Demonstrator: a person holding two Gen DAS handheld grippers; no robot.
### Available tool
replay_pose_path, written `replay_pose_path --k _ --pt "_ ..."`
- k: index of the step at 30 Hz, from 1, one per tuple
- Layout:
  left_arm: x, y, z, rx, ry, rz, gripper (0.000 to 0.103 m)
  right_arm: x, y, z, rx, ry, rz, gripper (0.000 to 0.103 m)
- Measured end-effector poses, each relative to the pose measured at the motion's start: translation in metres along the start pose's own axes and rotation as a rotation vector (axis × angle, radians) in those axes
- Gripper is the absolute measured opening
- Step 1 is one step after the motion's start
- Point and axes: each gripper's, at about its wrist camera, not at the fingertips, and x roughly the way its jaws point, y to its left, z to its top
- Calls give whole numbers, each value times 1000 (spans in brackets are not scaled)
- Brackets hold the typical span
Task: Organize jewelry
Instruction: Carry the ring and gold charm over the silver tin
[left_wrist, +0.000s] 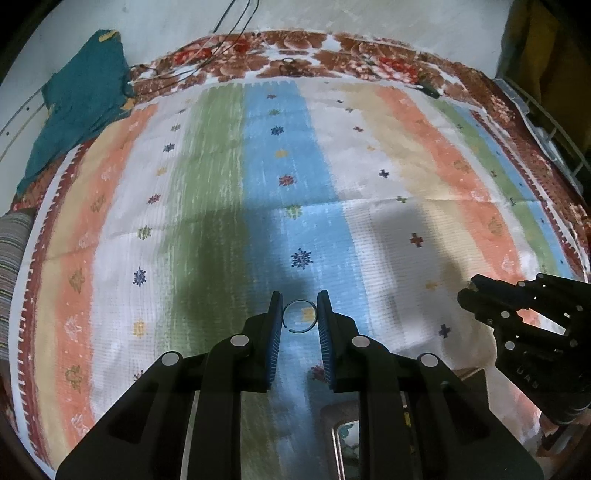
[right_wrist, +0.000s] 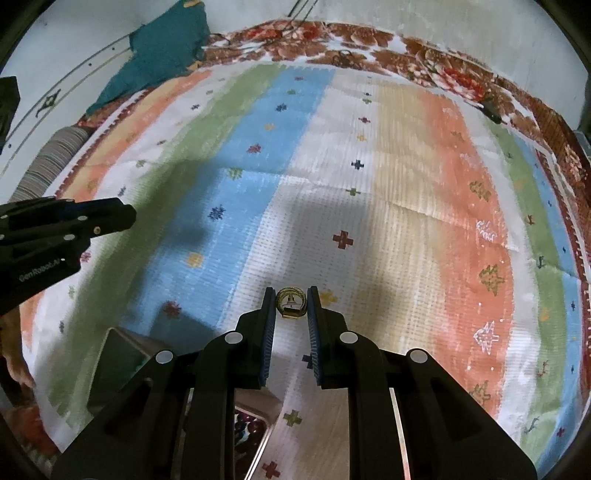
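Left gripper pinching thin ring, face-on

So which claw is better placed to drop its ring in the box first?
Probably the left claw. Its thin silver ring is pinched between the pads, and the open box shows right beneath it. The right claw holds a chunky gold ring, but its box corner sits off to its left.
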Motion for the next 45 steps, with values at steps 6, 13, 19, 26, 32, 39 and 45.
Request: replay_pose_path --k 6,13,19,26,32,39,45 --pt "-17 -2 -3 1 -33 -22 18 -14 4 -3 -8 -25 9 18" --pt "-37 -9 -10 18 -61 -48 18 -29 7 -8 -16 -49 13 18" --pt "-56 -15 -18 34 -87 -77 18 -41 12 -16 -26 -64 21 18" --pt "-76 -24 -31 58 -111 -101 18 -55 17 -28 -37 -79 29 18" --pt "-85 -26 -40 64 -119 -113 18 -63 21 -36 -46 -85 34 18" --pt "-91 -27 -49 70 -118 -126 18 -75 28 -46 -66 -95 53 18" --pt "-101 -30 -59 77 -122 -142 18 -77 35 -58 -78 -81 68 18"
